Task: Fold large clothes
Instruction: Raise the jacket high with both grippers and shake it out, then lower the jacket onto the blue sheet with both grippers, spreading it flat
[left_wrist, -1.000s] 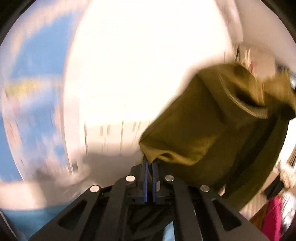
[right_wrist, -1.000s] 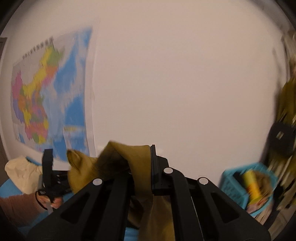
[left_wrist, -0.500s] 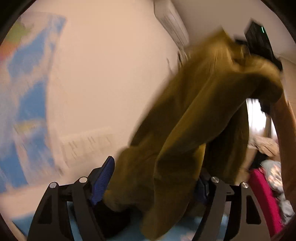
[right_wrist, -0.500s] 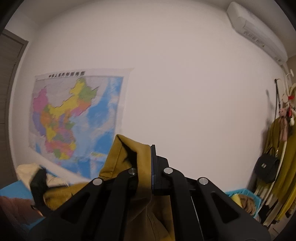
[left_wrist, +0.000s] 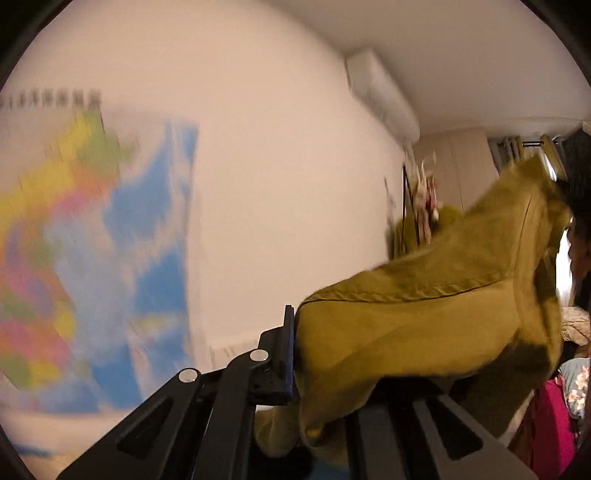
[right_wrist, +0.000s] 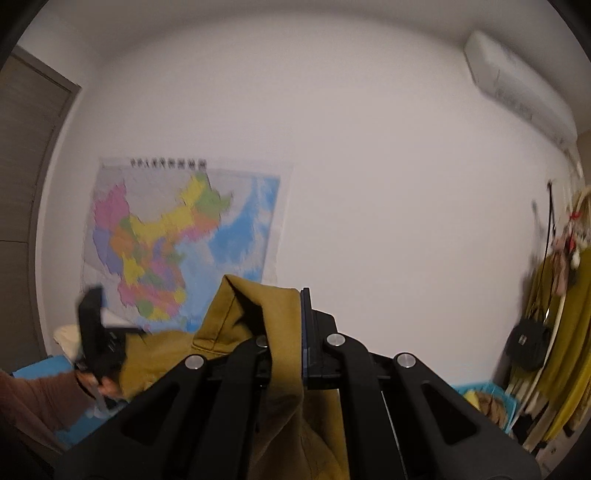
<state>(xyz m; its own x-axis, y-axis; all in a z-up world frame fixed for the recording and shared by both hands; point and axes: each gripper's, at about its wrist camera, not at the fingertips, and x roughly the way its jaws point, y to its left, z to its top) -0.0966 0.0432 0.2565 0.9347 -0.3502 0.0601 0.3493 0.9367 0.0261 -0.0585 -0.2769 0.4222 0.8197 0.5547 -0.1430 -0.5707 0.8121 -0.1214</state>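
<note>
An olive-green garment (left_wrist: 424, 325) hangs in the air between both grippers. In the left wrist view my left gripper (left_wrist: 295, 332) is shut on one edge of it; the cloth lies against the blue pad and hides the other finger. From there the fabric stretches up to the right. In the right wrist view my right gripper (right_wrist: 299, 317) is shut on another bunched edge of the garment (right_wrist: 236, 325), whose folds cover its left finger. The left gripper (right_wrist: 92, 332) shows there too at lower left, blurred, held by a hand with a brown sleeve.
A coloured map poster (right_wrist: 177, 240) hangs on the white wall, with an air conditioner (right_wrist: 517, 88) high on the right. A rack of clothes with a black bag (right_wrist: 528, 343) stands at far right above a blue basket (right_wrist: 484, 398). A blue bed surface (right_wrist: 37, 369) lies low left.
Both grippers have risen with the garment and now face the wall. The left gripper's jaws stood wide apart half a second ago and have closed on the cloth again.
</note>
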